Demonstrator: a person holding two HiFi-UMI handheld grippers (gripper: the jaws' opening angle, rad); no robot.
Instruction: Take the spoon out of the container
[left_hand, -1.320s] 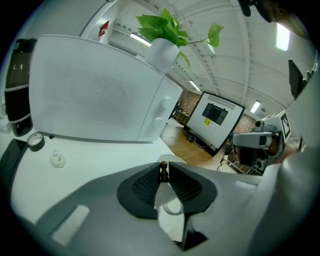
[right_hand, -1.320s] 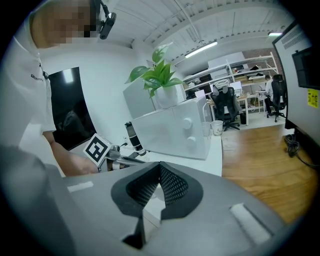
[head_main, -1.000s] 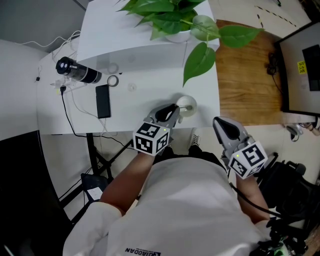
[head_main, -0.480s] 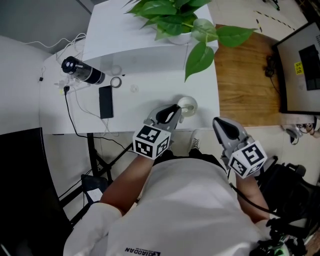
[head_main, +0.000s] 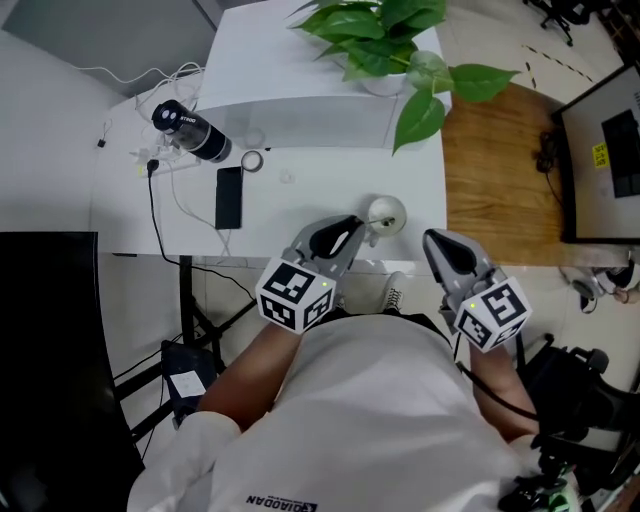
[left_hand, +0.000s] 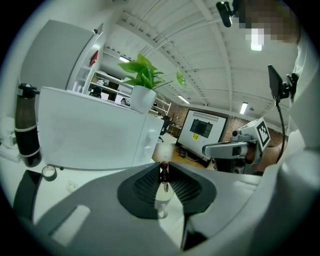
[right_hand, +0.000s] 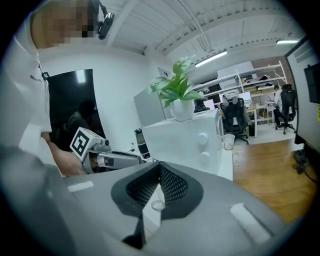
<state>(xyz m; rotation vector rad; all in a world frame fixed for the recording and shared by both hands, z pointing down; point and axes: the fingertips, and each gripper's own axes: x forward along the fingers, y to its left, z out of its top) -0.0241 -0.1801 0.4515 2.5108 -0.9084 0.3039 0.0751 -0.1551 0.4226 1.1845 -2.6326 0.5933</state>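
Two tools show, and only the left tool (head_main: 350, 228) is at work. Its jaws stand nearly together, pinched on the dark knobbed end of the spoon (left_hand: 163, 171), whose thin stem runs down toward the white mug (head_main: 386, 212) just beyond the tips. The right tool (right_hand: 159, 170) hangs apart at the right, off the front edge of the surface (head_main: 320, 190), its jaws closed on nothing. The mug stands near that front edge, with a black phone (head_main: 229, 197) and a dark bottle (head_main: 190, 130) well apart at the left and a potted plant (head_main: 385, 30) behind on a raised white box. By my reading the grasp is made. Whether the spoon's bowl has cleared the mug's rim I cannot tell, so drawing it fully free and setting it down somewhere on the surface appear to remain.
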